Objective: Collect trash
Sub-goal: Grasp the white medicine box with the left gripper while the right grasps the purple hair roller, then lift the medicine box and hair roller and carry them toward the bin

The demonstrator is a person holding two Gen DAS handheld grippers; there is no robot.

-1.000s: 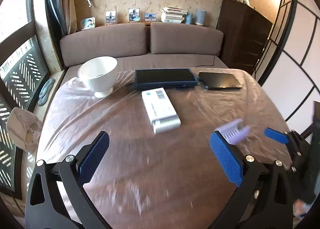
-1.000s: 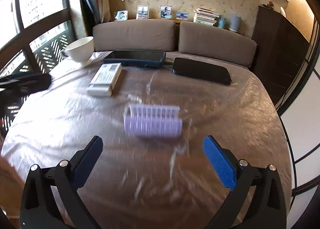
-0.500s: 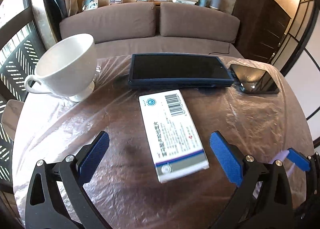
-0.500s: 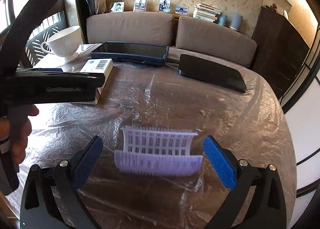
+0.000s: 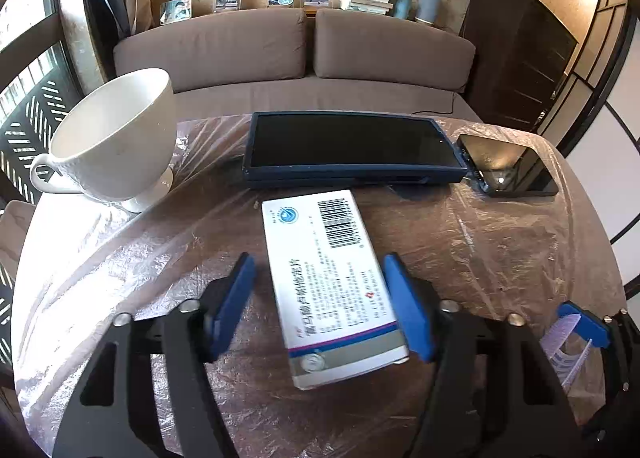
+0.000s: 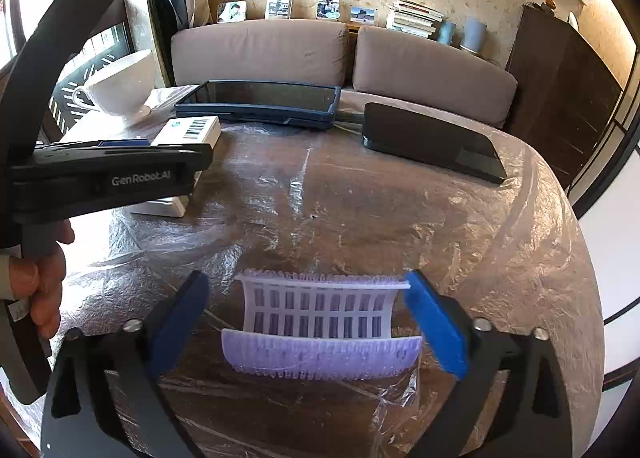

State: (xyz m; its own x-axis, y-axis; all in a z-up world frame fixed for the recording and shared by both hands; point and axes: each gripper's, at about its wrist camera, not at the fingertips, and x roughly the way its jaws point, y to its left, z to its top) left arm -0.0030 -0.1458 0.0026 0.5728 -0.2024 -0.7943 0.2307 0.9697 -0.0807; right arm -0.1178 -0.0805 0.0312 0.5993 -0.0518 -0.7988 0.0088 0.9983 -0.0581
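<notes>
In the lower middle of the left wrist view, the left gripper (image 5: 320, 306) has just been closing around a white medicine box (image 5: 332, 290); its right blue pad touches the box edge, the left pad stands clear, so nothing is gripped. The box's near end looks blurred. In the right wrist view the right gripper (image 6: 308, 322), jaws also just closing, brackets a lilac ribbed plastic hair roller (image 6: 320, 326); the right pad seems to meet its rim, the left is apart. This roller is cut off at the left view's lower right. Crinkled clear film covers the round table (image 6: 400, 210). Further up: a white cup (image 5: 116, 138), a dark tablet (image 5: 348, 146), and a black phone (image 6: 432, 146).
</notes>
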